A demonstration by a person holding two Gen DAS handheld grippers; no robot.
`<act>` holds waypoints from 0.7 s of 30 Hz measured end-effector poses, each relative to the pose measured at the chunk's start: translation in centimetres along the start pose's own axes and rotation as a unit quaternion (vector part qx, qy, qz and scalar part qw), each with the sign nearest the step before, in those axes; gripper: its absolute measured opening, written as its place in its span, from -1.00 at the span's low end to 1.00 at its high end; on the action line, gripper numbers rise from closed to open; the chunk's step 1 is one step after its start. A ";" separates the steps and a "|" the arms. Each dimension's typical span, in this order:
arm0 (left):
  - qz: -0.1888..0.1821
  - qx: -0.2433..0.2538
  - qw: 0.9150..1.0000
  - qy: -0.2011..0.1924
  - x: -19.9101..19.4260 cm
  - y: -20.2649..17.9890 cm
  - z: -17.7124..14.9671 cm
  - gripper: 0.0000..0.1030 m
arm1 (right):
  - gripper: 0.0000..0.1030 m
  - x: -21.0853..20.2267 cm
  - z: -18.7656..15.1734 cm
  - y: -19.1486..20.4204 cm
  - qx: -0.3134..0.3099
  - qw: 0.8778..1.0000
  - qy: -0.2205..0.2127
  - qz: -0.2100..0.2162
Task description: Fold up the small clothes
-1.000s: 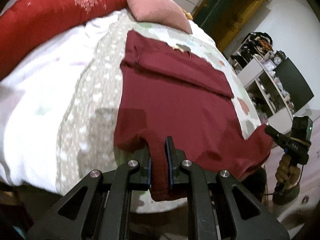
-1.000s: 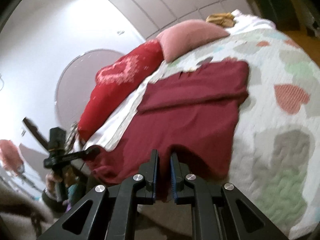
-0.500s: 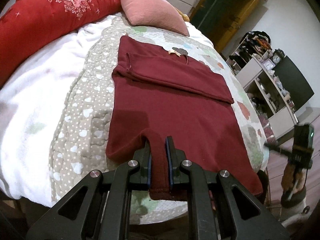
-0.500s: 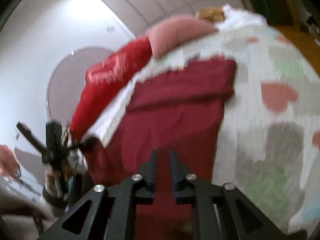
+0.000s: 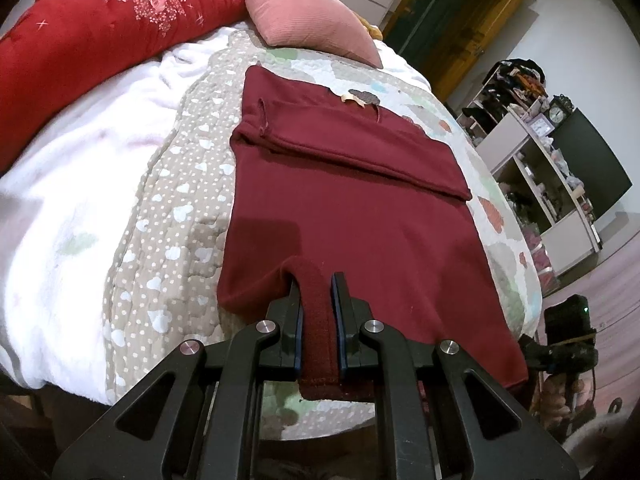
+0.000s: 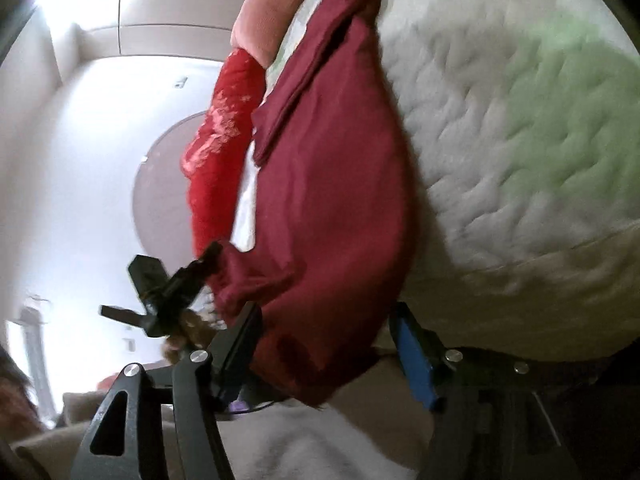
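Note:
A dark red garment lies spread flat on the bed, its top part folded down across it. My left gripper is shut on the near hem at the garment's lower left corner. In the right wrist view the same garment hangs over the bed's edge. My right gripper is open, its jaws wide apart on either side of the lower right hem, and the view is tilted and blurred. The left gripper shows there at the other corner. The right gripper shows in the left wrist view.
A quilted bedspread with hearts covers the bed. A red blanket and a pink pillow lie at the head. White shelves stand at the right, and a door is beyond.
My right gripper has opened and let go of the hem, and has rolled sideways and dropped. My left gripper keeps its hold; the garment now lies flatter and further onto the bed.

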State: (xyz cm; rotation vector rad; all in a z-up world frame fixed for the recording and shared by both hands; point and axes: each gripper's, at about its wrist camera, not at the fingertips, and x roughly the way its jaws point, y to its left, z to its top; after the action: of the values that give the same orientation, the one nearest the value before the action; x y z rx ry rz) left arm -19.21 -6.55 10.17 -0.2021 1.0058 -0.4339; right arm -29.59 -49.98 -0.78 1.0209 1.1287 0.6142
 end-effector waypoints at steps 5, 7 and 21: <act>-0.001 -0.005 1.000 0.006 0.3 0.2 -0.6 -0.79 | -0.40 1.3 0.0 0.7 -0.030 0.999 -0.016 0.005; -0.002 -0.005 1.000 0.007 0.3 0.2 -0.7 -0.79 | -0.70 1.0 0.3 1.4 -0.040 0.999 -0.030 0.000; 0.005 -0.012 0.999 -0.042 0.8 0.5 3.6 -0.79 | -0.79 -0.8 7.3 11.5 -0.225 0.965 -0.131 -0.040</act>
State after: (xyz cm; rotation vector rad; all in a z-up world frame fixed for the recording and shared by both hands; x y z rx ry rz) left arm -15.63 -6.52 11.29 -0.2356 0.9301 -0.4005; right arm -22.07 -48.11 10.48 0.6371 0.7465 0.6157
